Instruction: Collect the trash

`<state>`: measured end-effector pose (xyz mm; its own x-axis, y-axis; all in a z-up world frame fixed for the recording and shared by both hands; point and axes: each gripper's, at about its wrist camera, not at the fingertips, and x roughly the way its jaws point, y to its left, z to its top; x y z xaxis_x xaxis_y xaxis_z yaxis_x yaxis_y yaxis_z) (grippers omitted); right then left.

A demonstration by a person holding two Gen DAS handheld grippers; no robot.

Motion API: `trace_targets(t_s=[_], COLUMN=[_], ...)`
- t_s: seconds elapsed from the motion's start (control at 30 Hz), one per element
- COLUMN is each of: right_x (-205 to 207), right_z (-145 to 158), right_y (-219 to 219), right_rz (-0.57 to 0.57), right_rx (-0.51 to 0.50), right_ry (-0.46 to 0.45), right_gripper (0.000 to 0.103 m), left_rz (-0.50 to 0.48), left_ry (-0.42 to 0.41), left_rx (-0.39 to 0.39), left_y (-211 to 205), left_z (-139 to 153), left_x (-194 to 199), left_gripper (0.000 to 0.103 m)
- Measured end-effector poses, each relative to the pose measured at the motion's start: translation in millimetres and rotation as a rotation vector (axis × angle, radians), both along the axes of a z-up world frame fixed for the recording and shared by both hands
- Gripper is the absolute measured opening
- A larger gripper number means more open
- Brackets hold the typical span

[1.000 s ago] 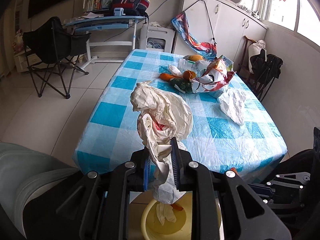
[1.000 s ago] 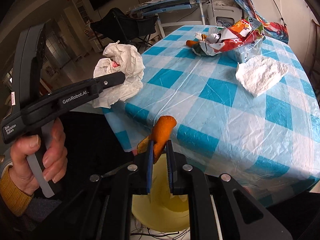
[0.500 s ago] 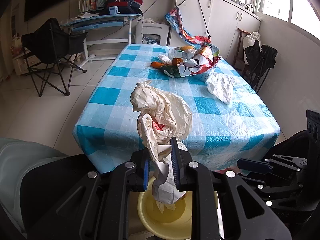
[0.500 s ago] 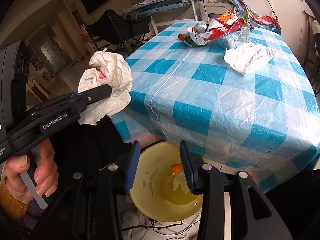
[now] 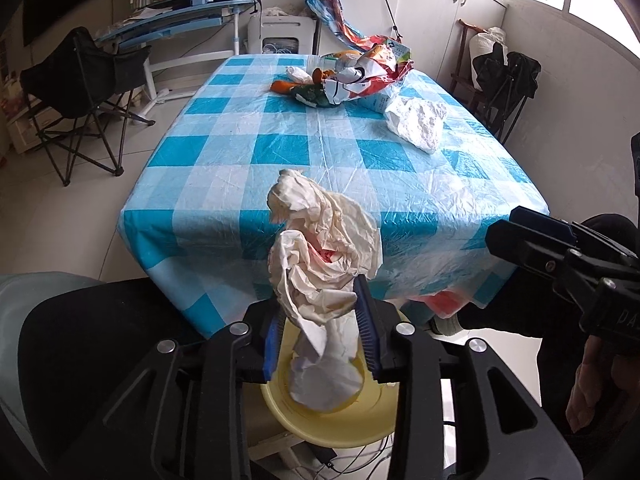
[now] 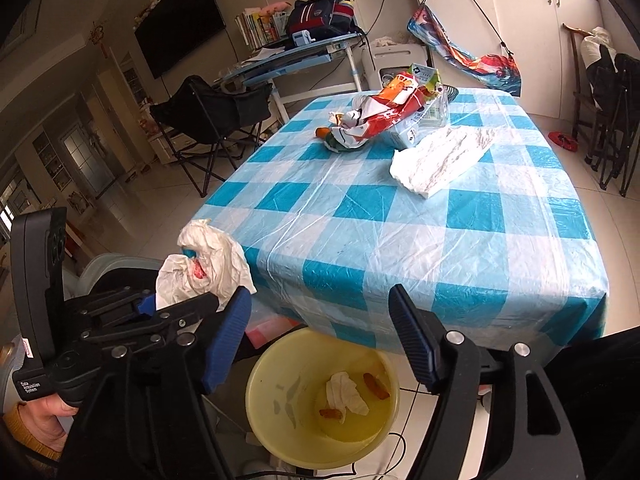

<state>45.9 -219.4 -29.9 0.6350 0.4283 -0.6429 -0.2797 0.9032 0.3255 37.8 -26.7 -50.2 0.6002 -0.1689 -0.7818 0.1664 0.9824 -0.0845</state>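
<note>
My left gripper is shut on a crumpled white paper wad with a red stain, held over the yellow trash bucket. The wad also shows in the right wrist view. My right gripper is open wide and empty above the bucket, which holds a tissue and orange peel pieces. On the checked table lie a white paper towel and a red snack bag with other litter.
The bucket stands on the floor at the table's near edge. A black folding chair stands left of the table, a blue desk behind it. White cabinets and a dark chair line the right side.
My right gripper opened and dropped the orange peel into the bucket, then opened wider. Both grippers pulled back from the table; the left one still holds the paper wad, jaws slightly wider.
</note>
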Motion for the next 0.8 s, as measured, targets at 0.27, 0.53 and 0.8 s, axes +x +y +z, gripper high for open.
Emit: trace_targets(t_s=[0.27, 0.53, 0.8], right_x=[-3.9, -6.6, -8.3], right_z=[-0.8, 0.2, 0.9], right_y=[-3.7, -5.0, -3.5], right_rz=[-0.013, -0.025, -0.024], right_rx=[-0.009, -0.018, -0.030], right_ry=[-0.012, -0.028, -0.039], right_gripper=[0.071, 0.074, 0.074], left_rz=[0.025, 0.069, 0.101], left_ry=[-0.039, -0.100, -0.132], left_rx=[0.027, 0.031, 0.023], left_y=[0.4, 7.5, 13.4], left_z=[5.6, 16.2, 21.1], left_x=[-4.4, -8.6, -10.9], left_gripper=[0.062, 0.069, 0.070])
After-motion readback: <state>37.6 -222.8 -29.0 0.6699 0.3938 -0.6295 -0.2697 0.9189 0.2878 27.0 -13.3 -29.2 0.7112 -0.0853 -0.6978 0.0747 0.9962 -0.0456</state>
